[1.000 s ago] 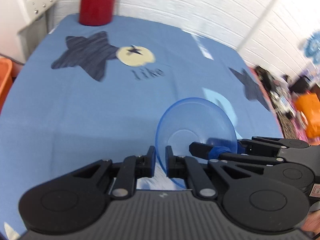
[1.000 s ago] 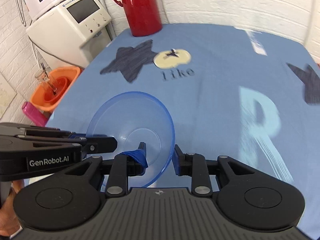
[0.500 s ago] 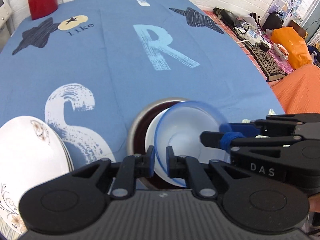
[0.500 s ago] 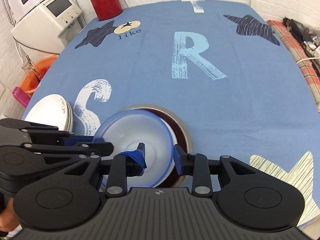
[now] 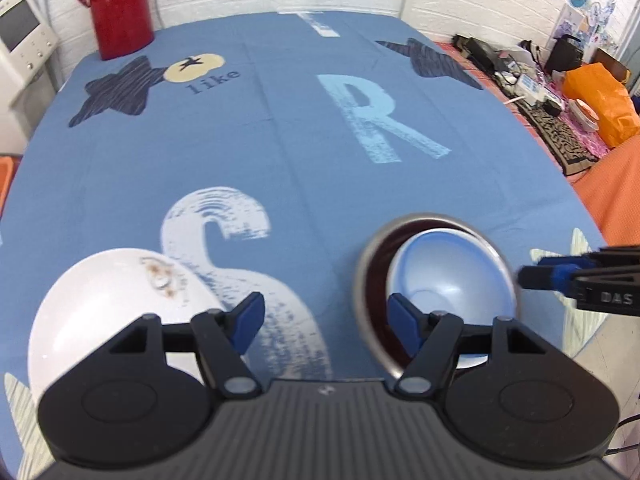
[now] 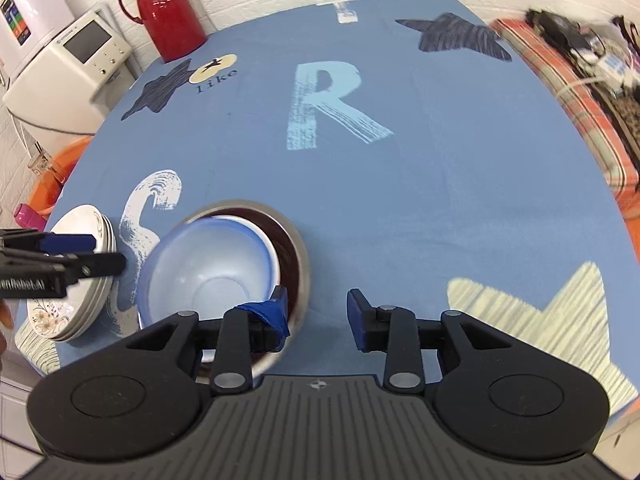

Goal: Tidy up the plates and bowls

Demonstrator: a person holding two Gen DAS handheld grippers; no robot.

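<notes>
Blue bowl [image 6: 208, 272]: nested off-centre in a white bowl [image 6: 266, 248] inside a metal bowl [image 6: 298, 248], near edge of table [image 5: 280, 152]. Left gripper [image 5: 324, 320] and right gripper [image 6: 318, 312]: fingers wide apart, empty. Plates [image 6: 80, 280]: stacked left of bowls. Risk: lopsided nest rocking; a finger close by clipping a rim and shifting the stack toward the edge.

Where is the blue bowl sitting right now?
The blue bowl sits nested in the metal-rimmed bowl near the table's front edge, just right of the white plate stack, between both open grippers.
</notes>
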